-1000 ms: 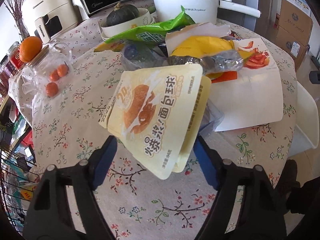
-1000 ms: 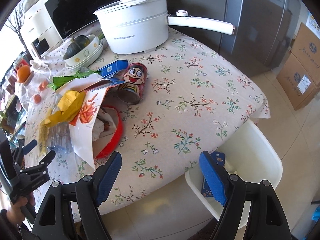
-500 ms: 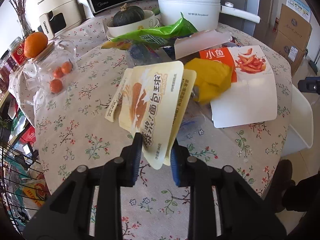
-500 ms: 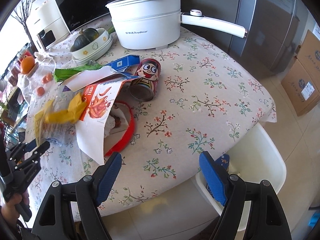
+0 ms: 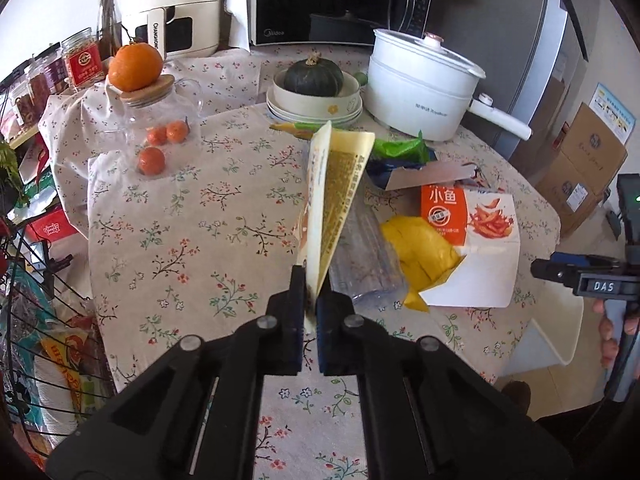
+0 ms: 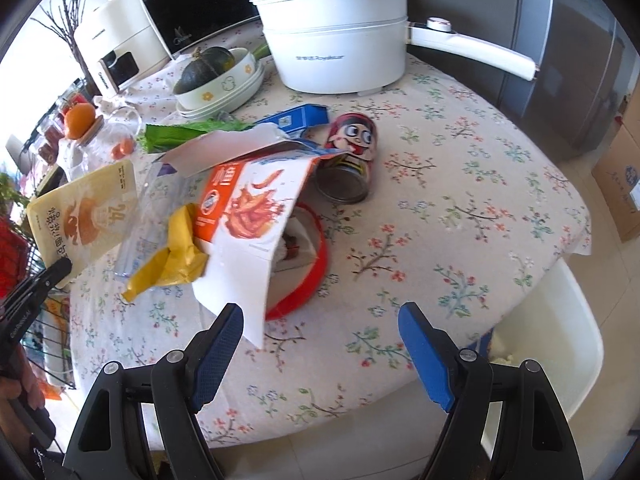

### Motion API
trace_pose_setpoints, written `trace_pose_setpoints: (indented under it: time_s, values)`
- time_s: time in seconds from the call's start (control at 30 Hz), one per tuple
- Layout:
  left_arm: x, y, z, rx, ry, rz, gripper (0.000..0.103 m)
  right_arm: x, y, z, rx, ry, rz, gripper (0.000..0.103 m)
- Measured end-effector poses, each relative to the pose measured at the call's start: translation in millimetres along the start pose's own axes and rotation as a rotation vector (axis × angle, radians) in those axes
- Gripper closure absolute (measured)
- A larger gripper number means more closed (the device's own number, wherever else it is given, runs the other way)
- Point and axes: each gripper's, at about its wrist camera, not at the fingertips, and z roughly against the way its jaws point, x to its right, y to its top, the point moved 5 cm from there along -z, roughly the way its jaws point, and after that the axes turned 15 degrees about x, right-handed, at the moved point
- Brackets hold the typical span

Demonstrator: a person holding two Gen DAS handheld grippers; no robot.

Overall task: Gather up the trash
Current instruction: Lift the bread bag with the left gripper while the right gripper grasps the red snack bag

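Note:
My left gripper (image 5: 310, 304) is shut on a pale yellow snack pouch (image 5: 334, 200) and holds it upright above the table; the pouch also shows in the right wrist view (image 6: 84, 216). Other trash lies in a pile: a crumpled yellow wrapper (image 5: 422, 256), a clear plastic bottle (image 5: 362, 264), an orange-and-white snack bag (image 6: 248, 216), a green wrapper (image 6: 184, 134), a blue box (image 6: 296, 118) and a cartoon can (image 6: 352, 160) on its side. My right gripper (image 6: 320, 352) is open and empty at the table's near edge.
A white bin (image 6: 560, 344) stands below the table edge at right. A white pot (image 6: 336, 40), a bowl with a squash (image 6: 216, 80), a glass jar topped by an orange (image 5: 156, 120), a microwave (image 5: 336, 0) and a wire basket (image 5: 36, 320) surround the pile.
My left gripper has closed on the pouch, lifted it and turned it edge-on, pulling back from the pile. My right gripper has moved closer to the table.

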Motion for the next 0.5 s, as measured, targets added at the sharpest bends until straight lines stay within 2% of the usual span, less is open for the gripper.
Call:
trace_pose_setpoints:
  time_s: [0.2, 0.47, 0.5]
  values:
    - [-6.3, 8.7, 15.6, 0.03, -0.015, 0.072, 0.098, -11.8, 11.1, -17.0, 0.013, 0.071, -0.052, 0.025]
    - [-8.3, 8.3, 17.4, 0.032, -0.027, 0.095, 0.098, -22.6, 17.6, -40.2, 0.007, 0.126, -0.09, 0.04]
    - [-8.9, 7.8, 17.1, 0.029, -0.027, 0.097, 0.098, -24.3, 17.2, -42.8, 0.003, 0.134, -0.092, 0.045]
